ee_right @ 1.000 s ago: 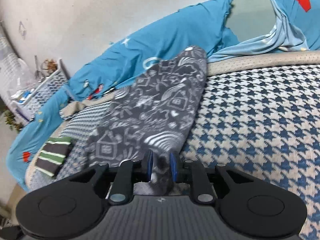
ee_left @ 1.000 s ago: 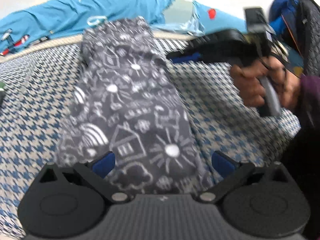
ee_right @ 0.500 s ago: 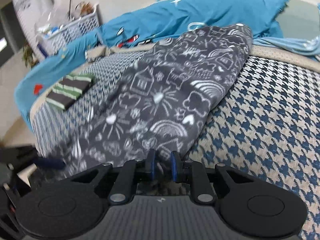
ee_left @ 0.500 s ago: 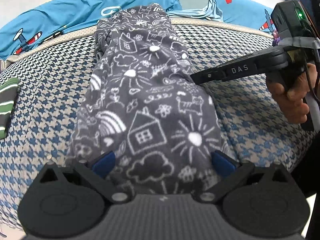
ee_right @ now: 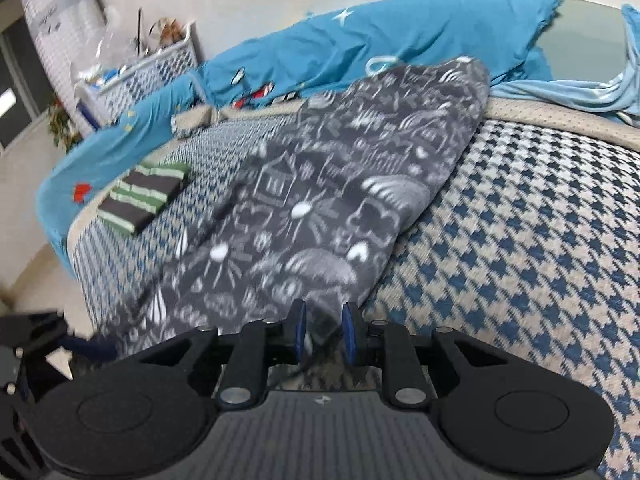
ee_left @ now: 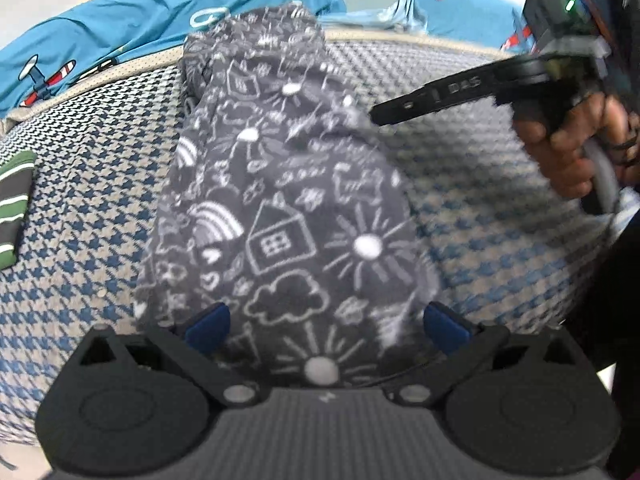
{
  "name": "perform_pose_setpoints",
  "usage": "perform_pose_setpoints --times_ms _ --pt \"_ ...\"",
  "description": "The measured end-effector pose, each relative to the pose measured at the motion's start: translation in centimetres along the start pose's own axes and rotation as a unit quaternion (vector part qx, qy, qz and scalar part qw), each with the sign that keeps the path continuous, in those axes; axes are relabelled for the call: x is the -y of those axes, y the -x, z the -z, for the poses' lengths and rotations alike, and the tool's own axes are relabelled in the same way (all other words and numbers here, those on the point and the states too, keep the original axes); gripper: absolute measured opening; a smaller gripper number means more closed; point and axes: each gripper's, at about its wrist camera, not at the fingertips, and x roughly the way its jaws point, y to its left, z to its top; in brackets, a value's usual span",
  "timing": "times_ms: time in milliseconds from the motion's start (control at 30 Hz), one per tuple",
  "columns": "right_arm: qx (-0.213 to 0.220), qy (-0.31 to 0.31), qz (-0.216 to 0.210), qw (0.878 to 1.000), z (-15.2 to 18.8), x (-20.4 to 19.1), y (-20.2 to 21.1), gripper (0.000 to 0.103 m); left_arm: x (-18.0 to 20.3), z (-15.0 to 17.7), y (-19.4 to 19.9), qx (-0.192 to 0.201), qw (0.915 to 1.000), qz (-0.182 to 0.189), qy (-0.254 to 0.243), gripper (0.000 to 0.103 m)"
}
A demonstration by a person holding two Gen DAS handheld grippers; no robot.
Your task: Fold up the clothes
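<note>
Grey fleece printed with white doodles of houses, suns and clouds, the garment [ee_left: 280, 216] lies in a long strip across the houndstooth bed cover [ee_left: 500, 240], its far end reaching the blue bedding [ee_right: 420, 36] at the back. Compared with a second ago, the right gripper [ee_right: 322, 334] has swung round with its wrist rolled: in the right wrist view the bed now tilts and the folded green-striped piece [ee_right: 144, 196] sits much higher in frame, while the pinched edge has travelled with the fingers across the cover. The left wrist view shows the strip lying a little broader than before. That reads as the garment being dragged and straightened for its next fold rather than folded yet; the fold itself looks not yet begun.

On the right, the fingers stand nearly together, clamped on a small bunch of the grey fabric at its near edge, with the blue pads [ee_right: 298, 332] pressing it from both sides; a person's hand [ee_left: 568, 152] works the handle, seen from the left camera. The left gripper [ee_left: 324, 324] hangs over the near end with its fingers spread wide, blue tips [ee_left: 208, 322] set at either side of the cloth, gripping nothing, though whether the tips brush the fleece cannot be told through the blur.
</note>
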Motion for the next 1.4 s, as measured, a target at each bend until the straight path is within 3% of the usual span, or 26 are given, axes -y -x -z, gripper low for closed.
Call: perform_pose_setpoints --times_ms 200,533,733,900,1167,1400 --pt "0.034 -0.06 -0.002 0.998 -1.6 2.1 -0.1 0.024 -1.2 -2.5 0.4 0.046 0.9975 0.005 0.053 0.103" --pt "0.063 -0.12 0.021 0.991 -3.6 5.4 -2.4 0.026 -4.1 -8.0 -4.3 0.038 0.9926 -0.032 0.111 0.103" --pt "0.088 -0.174 0.009 0.981 -4.9 8.0 -4.0 0.04 -5.2 -10.2 -7.3 0.035 0.9894 -0.043 0.134 0.103" --pt "0.102 -0.209 -0.005 0.973 -5.9 10.3 -5.4 0.041 -6.1 -10.2 -8.8 0.024 0.9828 -0.049 0.177 0.103" --pt "0.119 -0.235 -0.003 0.965 -7.2 12.8 -7.3 0.05 -6.4 -10.2 -9.5 0.017 0.9812 -0.061 0.182 0.103" --pt "0.126 -0.244 -0.011 0.962 -8.0 14.0 -8.8 0.052 -6.3 -10.1 -9.7 0.013 0.9814 -0.067 0.18 0.103"
